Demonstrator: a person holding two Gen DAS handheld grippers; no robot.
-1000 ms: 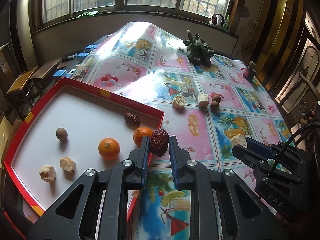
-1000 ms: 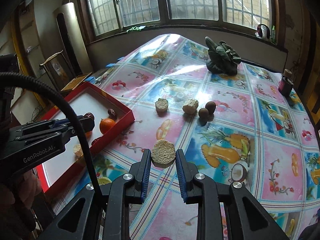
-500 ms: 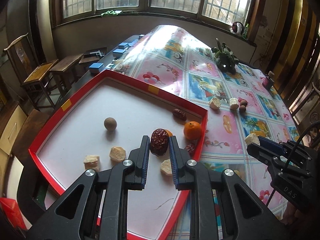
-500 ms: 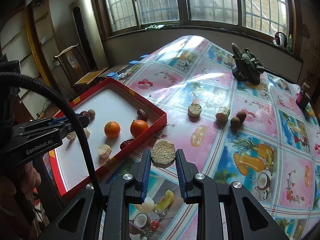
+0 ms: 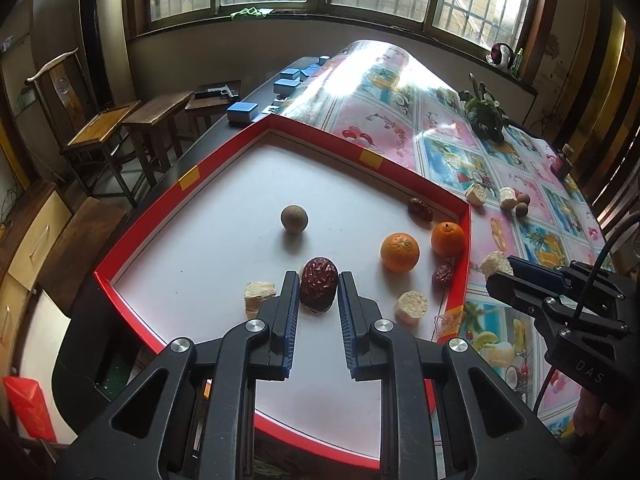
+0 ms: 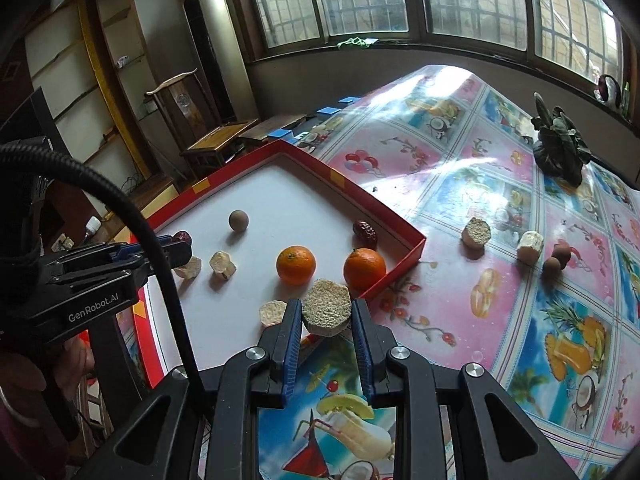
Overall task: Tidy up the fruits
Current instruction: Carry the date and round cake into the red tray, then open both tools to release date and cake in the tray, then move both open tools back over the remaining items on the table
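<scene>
Clamped jaws told the story on both sides: your left gripper (image 5: 318, 292) pinched a wrinkled red date (image 5: 318, 289) over the near part of the red tray (image 5: 328, 136), while your right gripper (image 6: 326, 316) squeezed a pale, crumbly cut chunk (image 6: 326, 307) above the tray's near right edge. You held the date by its flanks, across the narrow waist, and that looked the sound choice; it appeared light, leathery and slightly yielding, unlikely to slip. You gripped the chunk on its flat cut sides, and it seemed light and porous, likely to shed crumbs under hard pressure. Inside the tray lay two oranges (image 5: 400, 252), a brown ball-shaped fruit (image 5: 294, 219) farther left, and other pieces. More chunks (image 6: 476, 232) and small brown fruits (image 6: 560, 255) waited on the tablecloth (image 6: 500, 312) to the far right.
</scene>
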